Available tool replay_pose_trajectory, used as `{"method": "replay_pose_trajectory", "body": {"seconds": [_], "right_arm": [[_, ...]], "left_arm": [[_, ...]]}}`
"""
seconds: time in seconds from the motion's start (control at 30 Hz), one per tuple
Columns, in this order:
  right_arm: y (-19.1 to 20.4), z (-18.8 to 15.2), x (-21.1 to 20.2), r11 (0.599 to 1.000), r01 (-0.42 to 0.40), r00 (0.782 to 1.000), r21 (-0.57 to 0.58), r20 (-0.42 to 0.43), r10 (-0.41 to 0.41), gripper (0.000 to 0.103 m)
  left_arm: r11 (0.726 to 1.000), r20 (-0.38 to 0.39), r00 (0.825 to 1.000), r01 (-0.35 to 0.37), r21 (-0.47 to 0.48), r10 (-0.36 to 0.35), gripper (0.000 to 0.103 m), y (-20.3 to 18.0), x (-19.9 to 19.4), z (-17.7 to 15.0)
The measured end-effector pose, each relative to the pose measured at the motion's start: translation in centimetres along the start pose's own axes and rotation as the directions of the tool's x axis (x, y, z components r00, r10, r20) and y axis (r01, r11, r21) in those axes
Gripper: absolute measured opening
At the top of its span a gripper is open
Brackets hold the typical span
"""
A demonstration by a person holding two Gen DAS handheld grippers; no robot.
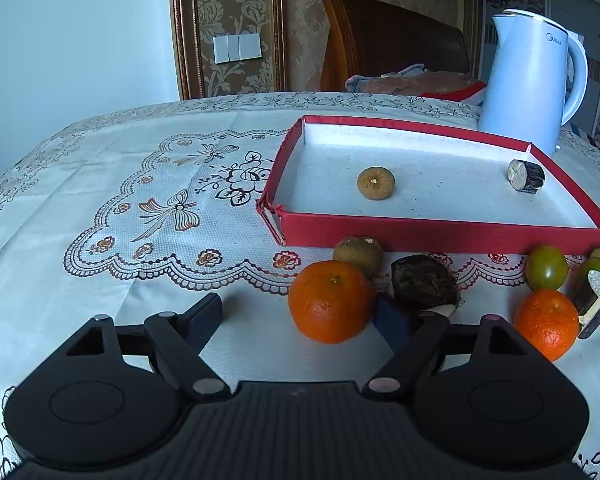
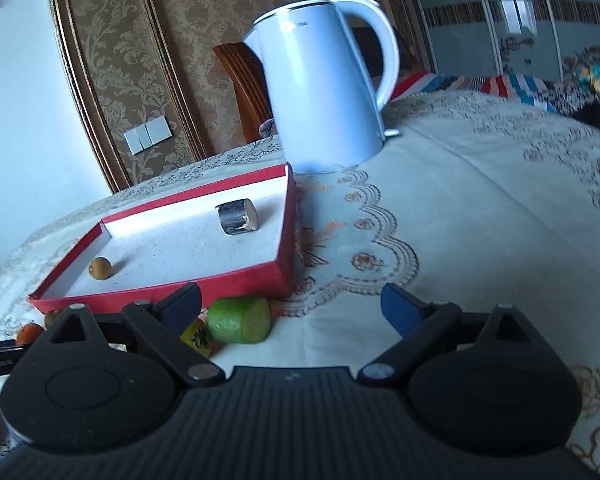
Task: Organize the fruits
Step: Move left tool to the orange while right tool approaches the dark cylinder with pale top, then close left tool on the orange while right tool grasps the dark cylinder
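Observation:
A red tray (image 1: 440, 236) with a white floor holds a small brown round fruit (image 1: 375, 183) and a dark cut log-like piece (image 1: 526, 176). In front of it lie an orange (image 1: 330, 302), a kiwi (image 1: 358, 255), a dark brown fruit (image 1: 424, 284), a green fruit (image 1: 547, 267), a second orange (image 1: 547, 324) and another cut piece (image 1: 594, 304). My left gripper (image 1: 300, 320) is open, its right finger next to the near orange. My right gripper (image 2: 292, 306) is open above the cloth, by a green cut fruit (image 2: 240, 319) near the tray (image 2: 172, 294).
A white electric kettle (image 1: 532, 80) stands behind the tray's right corner, also in the right wrist view (image 2: 324, 88). The patterned tablecloth (image 1: 140, 184) covers the table. A wooden chair (image 1: 380, 40) and wall stand behind.

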State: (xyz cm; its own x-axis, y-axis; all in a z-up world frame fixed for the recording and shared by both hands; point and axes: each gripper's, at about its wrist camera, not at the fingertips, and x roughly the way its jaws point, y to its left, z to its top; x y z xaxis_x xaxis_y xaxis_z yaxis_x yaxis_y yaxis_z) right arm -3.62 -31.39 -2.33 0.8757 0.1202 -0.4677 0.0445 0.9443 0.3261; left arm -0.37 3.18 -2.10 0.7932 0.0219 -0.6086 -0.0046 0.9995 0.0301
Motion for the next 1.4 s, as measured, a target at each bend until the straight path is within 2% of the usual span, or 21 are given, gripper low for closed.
{"method": "replay_pose_trajectory", "body": {"seconds": [0.1, 0.27, 0.4, 0.5, 0.6, 0.77, 0.87, 1.07, 1.4], "right_arm": [[0.4, -0.5, -0.5, 0.999, -0.005, 1.0, -0.036, -0.013, 0.005, 0.095], [4.1, -1.7, -0.9, 0.973, -0.02, 0.999, -0.229, -0.04, 0.011, 0.092], [6.6, -2.4, -1.4, 0.931, -0.015, 1.0, -0.365, -0.03, 0.005, 0.078], [7.7, -2.8, -1.1, 0.917, -0.079, 0.995, -0.39, -0.085, 0.049, 0.065], [8.6, -3.2, -1.1, 0.899, -0.087, 0.994, -0.429, -0.1, 0.049, 0.063], [9.1, -3.2, -1.0, 0.896, -0.129, 0.989, -0.425, -0.124, 0.083, 0.06], [9.9, -3.4, -0.7, 0.884, -0.168, 0.981, -0.435, -0.158, 0.109, 0.053], [11.6, -3.4, 1.1, 0.866, -0.161, 0.978, -0.473, -0.193, 0.077, 0.035], [12.7, -3.1, 2.7, 0.849, -0.121, 0.986, -0.514, -0.163, 0.042, 0.034]], "left_arm": [[1.0, -0.001, 1.0, 0.0, 0.0, 0.0, 0.083, 0.0, 0.0, 0.0], [1.0, -0.002, 1.0, -0.001, 0.001, 0.001, 0.083, 0.0, 0.1, 0.0], [1.0, -0.002, 1.0, -0.002, 0.002, 0.002, 0.083, 0.0, 0.1, 0.0], [1.0, -0.005, 1.0, -0.006, 0.0, 0.006, 0.084, 0.0, 0.1, 0.0], [1.0, -0.005, 1.0, -0.006, -0.001, 0.006, 0.084, 0.0, 0.1, 0.0], [1.0, -0.005, 1.0, -0.006, 0.0, 0.006, 0.084, 0.0, 0.1, 0.0], [1.0, -0.005, 1.0, -0.006, 0.0, 0.006, 0.084, 0.0, 0.1, 0.0], [1.0, -0.005, 1.0, -0.006, -0.001, 0.006, 0.084, 0.0, 0.1, 0.0], [1.0, -0.005, 1.0, -0.006, -0.001, 0.006, 0.084, 0.0, 0.1, 0.0]]}}
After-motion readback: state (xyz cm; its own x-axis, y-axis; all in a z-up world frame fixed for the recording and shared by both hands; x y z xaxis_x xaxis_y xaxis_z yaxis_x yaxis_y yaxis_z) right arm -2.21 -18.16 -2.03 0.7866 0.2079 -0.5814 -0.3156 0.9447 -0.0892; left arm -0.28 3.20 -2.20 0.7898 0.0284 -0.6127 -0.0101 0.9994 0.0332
